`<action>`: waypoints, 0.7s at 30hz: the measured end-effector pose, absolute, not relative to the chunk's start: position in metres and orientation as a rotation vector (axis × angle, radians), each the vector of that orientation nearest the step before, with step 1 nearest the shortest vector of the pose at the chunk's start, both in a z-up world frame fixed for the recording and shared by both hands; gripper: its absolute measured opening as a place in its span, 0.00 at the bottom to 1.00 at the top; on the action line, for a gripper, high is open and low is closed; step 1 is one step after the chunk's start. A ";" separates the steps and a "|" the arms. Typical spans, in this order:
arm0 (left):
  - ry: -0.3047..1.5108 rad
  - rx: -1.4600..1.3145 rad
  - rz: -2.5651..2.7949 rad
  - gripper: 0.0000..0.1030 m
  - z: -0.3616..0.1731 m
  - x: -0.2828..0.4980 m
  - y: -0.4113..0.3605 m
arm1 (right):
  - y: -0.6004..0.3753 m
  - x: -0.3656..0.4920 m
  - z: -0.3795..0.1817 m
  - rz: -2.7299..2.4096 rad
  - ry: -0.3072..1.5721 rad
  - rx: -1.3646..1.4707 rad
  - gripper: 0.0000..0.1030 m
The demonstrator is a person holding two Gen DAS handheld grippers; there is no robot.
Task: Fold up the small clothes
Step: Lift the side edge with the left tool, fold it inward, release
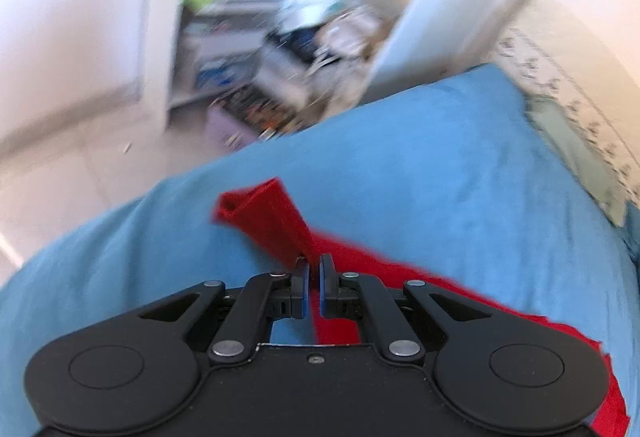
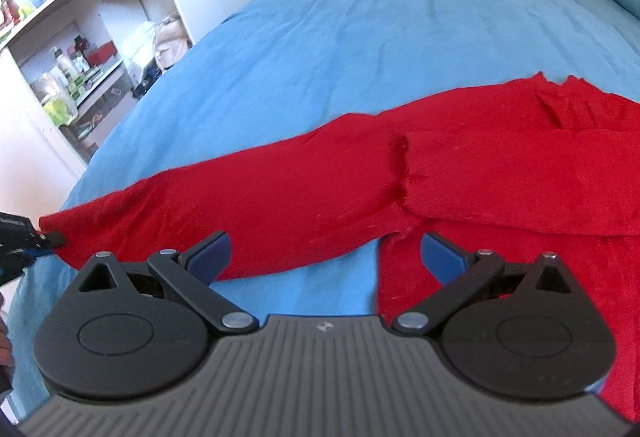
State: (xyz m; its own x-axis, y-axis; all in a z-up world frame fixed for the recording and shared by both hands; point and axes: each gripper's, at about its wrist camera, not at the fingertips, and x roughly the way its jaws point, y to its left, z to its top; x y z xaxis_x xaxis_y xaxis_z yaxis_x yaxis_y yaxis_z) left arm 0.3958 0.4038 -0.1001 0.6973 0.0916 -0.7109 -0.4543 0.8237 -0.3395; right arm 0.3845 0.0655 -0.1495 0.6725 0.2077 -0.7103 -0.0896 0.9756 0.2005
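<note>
Blue bedcover fills the bed [image 2: 360, 37] ahead of both grippers, and on it the red garment [image 2: 460, 173] lies spread, just in front of the right gripper [image 2: 324, 257] and running off to both sides. Its long axis goes crosswise to that gripper: a sleeve stretches out flat to the left, the body bunches to the right and under the right finger.

The far left tip of that sleeve is where the left gripper [image 1: 315, 269] is. In the left wrist view its fingers are pressed nearly together with red cloth [image 1: 276, 225] pinched between the tips, the cuff end sticking up and forward beyond them. The right gripper is spread wide, holding nothing, and hovers near the point where sleeve meets body.

So the left hand owns the sleeve end and the right sits nearest the shoulder. My judgement is that the coming move carries the sleeve rightward across the body, along that long axis.

White shelves [image 2: 80, 49] stand off to the left beyond the bed, crowded with bottles; their labels are too small and blurred to read. No writing shows on the garment.
</note>
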 end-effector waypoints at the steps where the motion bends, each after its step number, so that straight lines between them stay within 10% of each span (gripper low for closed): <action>1: 0.723 -0.507 0.297 0.04 -0.089 0.400 0.393 | 0.059 0.385 -0.148 0.162 0.812 0.162 1.00; 12: 0.557 -0.395 -0.162 0.04 0.038 0.478 0.179 | -0.054 0.386 -0.117 0.069 0.752 0.214 1.00; 21: 0.731 -0.336 -0.454 0.04 -0.024 0.502 -0.041 | -0.195 0.380 -0.105 -0.069 0.724 0.182 1.00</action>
State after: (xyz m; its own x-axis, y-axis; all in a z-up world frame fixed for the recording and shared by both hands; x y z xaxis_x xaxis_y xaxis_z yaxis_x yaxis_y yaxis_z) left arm 0.5024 -0.0412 -0.0242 0.6552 -0.5066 -0.5605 0.2778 0.8515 -0.4448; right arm 0.3803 -0.1948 -0.1045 0.7476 0.0003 -0.6642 0.1255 0.9819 0.1417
